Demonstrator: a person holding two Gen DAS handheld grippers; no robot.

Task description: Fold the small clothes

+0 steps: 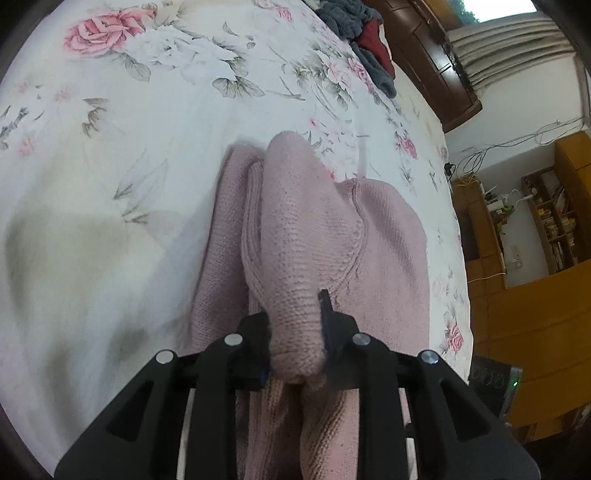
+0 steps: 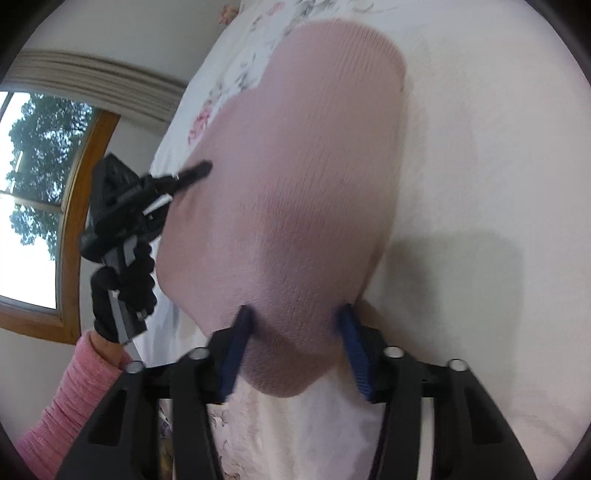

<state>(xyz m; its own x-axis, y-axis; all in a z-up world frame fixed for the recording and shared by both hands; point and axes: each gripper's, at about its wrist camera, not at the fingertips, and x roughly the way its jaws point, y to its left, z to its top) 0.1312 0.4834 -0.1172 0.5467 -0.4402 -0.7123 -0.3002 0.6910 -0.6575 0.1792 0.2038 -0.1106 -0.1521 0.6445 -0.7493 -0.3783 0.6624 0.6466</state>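
Observation:
A pink knit sweater [image 1: 310, 229] lies bunched on a floral bedsheet [image 1: 147, 122]. My left gripper [image 1: 295, 314] is shut on a rolled fold of it, and the knit bulges out between the black fingers [image 1: 325, 306]. In the right wrist view the sweater [image 2: 295, 166] fills the middle, blurred and raised off the sheet [image 2: 461, 184]. My right gripper [image 2: 293, 314] has its blue pads [image 2: 236, 350] pressed on the sweater's near edge. The left gripper [image 2: 195, 170] pinches the sweater's left edge, held by a black-gloved hand [image 2: 110, 295] with a pink sleeve [image 2: 55, 413].
A dark grey blanket with a red garment [image 1: 354, 33] lies at the bed's far end. Beyond the bed edge stand a dark wooden cabinet [image 1: 436, 62] and cluttered shelves [image 1: 554, 221]. A window [image 2: 29, 184] is at the left in the right wrist view.

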